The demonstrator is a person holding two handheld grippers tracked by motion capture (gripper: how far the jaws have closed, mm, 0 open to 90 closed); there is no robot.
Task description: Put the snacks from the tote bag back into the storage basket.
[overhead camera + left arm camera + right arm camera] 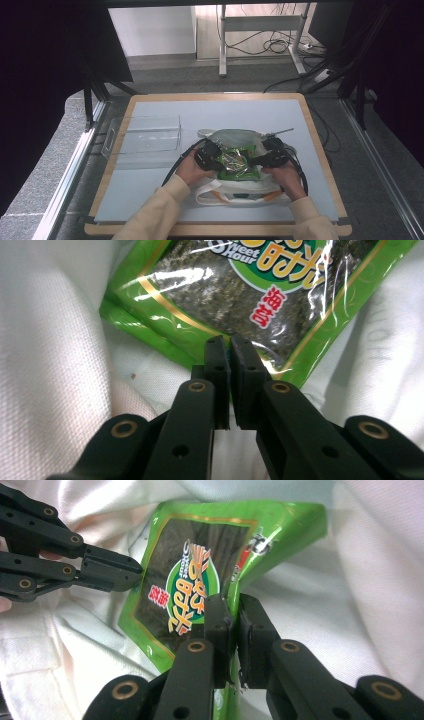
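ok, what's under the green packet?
White tote bag lies under the packet; its cloth shows on all sides of it. Both tools pinch the packet's edges: left tool, right tool. What's inside the bag is covered.

One green seaweed packet (237, 164) is lying in one white tote bag (240, 192) near the table's (150, 210) front edge. One clear plastic container (145, 136) is sitting at the left edge. Two grippers, left (214, 156) and right (261, 159), are gripping the packet.
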